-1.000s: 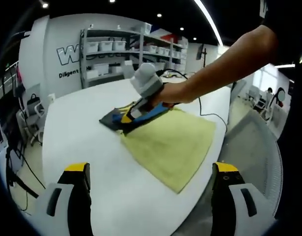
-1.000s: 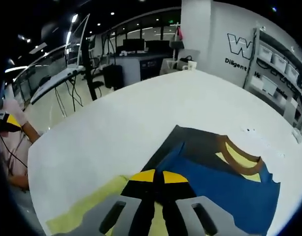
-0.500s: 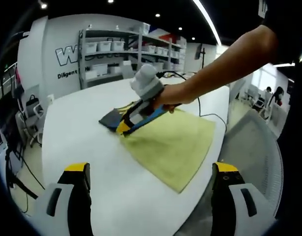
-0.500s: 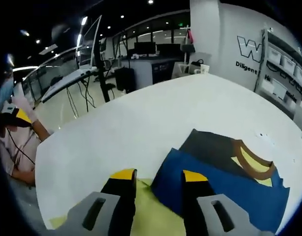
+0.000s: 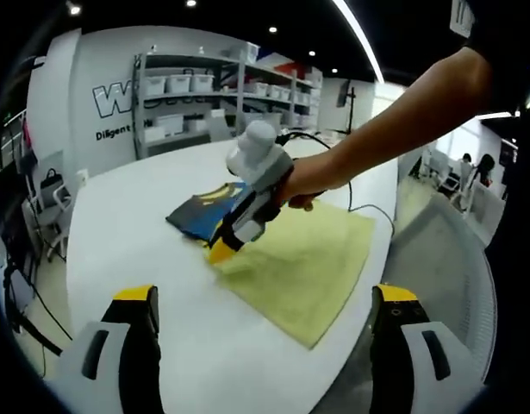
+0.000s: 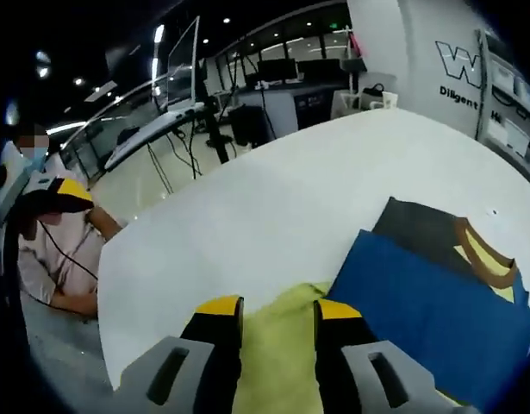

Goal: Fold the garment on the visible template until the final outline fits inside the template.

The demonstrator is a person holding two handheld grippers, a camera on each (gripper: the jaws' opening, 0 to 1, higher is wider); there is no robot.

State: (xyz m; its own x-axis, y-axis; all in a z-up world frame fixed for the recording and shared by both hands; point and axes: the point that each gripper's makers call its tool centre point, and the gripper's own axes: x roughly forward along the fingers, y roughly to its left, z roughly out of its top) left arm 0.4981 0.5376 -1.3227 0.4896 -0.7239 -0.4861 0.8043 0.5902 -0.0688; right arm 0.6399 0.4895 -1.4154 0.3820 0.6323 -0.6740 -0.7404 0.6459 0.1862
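Folded blue cloth garment with brown collar and yellow patch [image 6: 441, 297] lying flat on round white table [image 5: 135, 233], overlapping far left edge of rectangular yellow-green fabric template [image 5: 303, 263]. Right gripper [image 6: 269, 308] raised over template's edge, jaws slightly parted, holding nothing. Left gripper [image 5: 265, 297] near, jaws wide apart, empty. Metal shelving with white bins [image 5: 204, 86] beyond table.

bare table [image 6: 273, 207] beyond folded garment [image 6: 428, 297]

grey grippers, yellow-tipped black jaws: left gripper [image 5: 260, 297], right gripper [image 6: 271, 308].
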